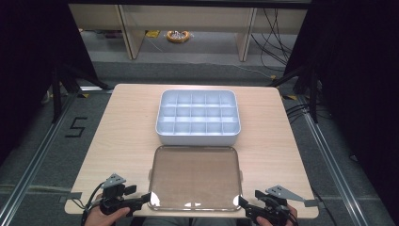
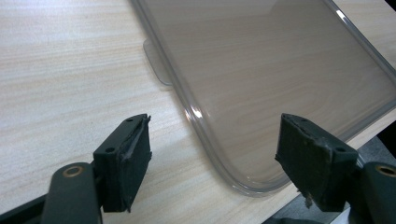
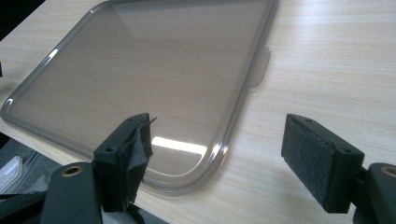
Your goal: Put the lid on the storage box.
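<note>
Both my grippers, left and right, fingers wide, empty. Clear lid between them, ungrasped; compartment box beyond, uncovered.

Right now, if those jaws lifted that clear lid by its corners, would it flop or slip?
The clear lid looks like thin moulded plastic with a raised rim, so probably fairly stiff and light. Its glossy surface shows glare, so it may slip. Both grippers, left and right, are open at its near corners.

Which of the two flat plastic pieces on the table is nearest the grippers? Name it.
The clear smoky lid, lying flat at the table's near edge, with the left gripper and right gripper open at its near corners. The white divided organizer box sits beyond it.
</note>
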